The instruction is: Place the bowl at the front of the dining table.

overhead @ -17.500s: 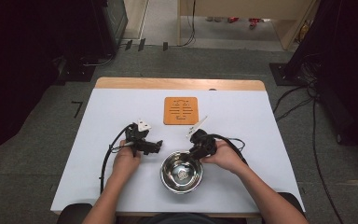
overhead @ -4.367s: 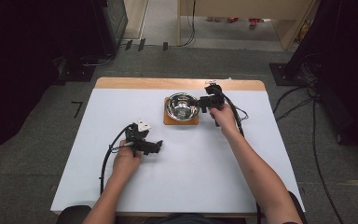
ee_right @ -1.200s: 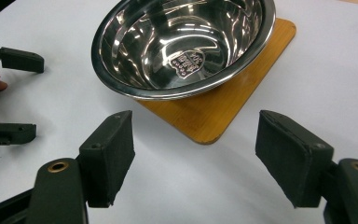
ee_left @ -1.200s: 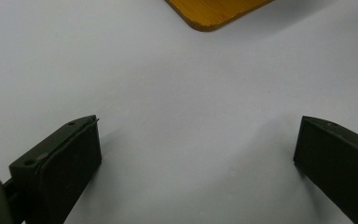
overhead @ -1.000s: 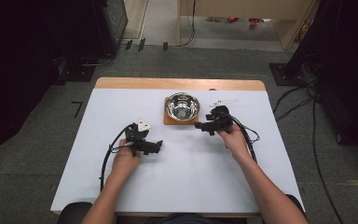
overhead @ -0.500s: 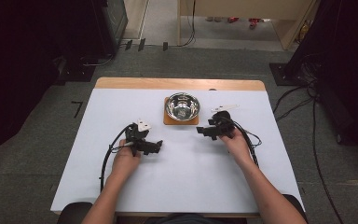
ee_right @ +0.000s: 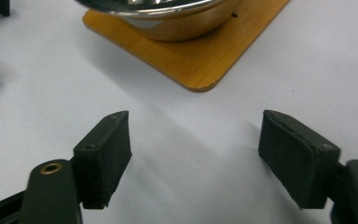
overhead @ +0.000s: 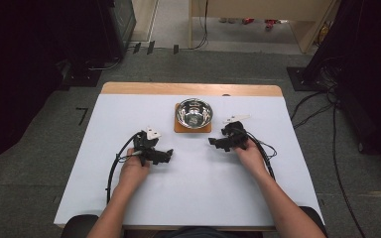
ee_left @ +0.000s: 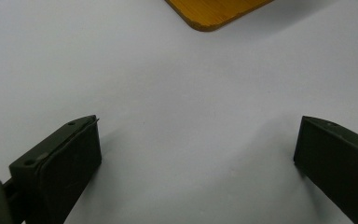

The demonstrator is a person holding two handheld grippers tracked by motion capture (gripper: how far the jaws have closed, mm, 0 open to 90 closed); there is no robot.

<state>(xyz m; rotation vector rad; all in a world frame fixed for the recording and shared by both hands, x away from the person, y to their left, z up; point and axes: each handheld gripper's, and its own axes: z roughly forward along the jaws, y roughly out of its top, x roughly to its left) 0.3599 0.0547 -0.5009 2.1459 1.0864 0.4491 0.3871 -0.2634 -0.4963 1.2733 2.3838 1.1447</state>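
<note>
On the wooden mat [overhead: 192, 128], unmarked steel bowl [overhead: 194, 112]

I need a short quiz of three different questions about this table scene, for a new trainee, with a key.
1. True or false: the steel bowl sits on the wooden board.
2. Which tool is nearer to the bowl: A) left tool, B) right tool?
3. Fill in: both tools rest on the white ____, with nothing between their jaws.

Key:
1. True.
2. B; its own view shows the bowl and board just ahead.
3. table.
</note>
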